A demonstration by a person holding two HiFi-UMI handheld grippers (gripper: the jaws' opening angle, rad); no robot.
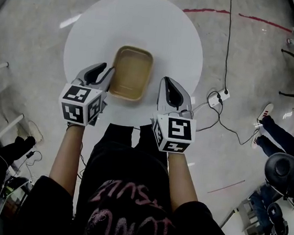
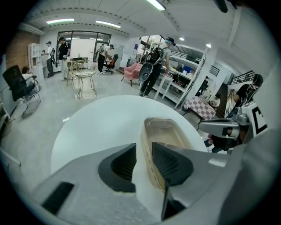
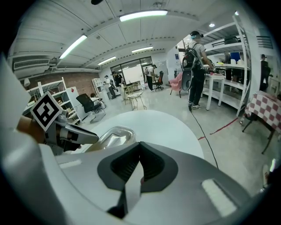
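A shallow tan container [image 1: 132, 73] sits at the middle of the round white counter [image 1: 147, 19]. The left tongs [image 2: 144, 151] stand partly open and grip nothing, right at the container's left rim. The right tongs [image 3: 139, 147] are closed tip to tip, empty, just right of the container

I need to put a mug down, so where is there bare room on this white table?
The far half of the table, beyond the tan container, is bare, and so is its far right edge. The near side is crowded: the left gripper sits at the container's left wall, and the right gripper is close beside its right wall.
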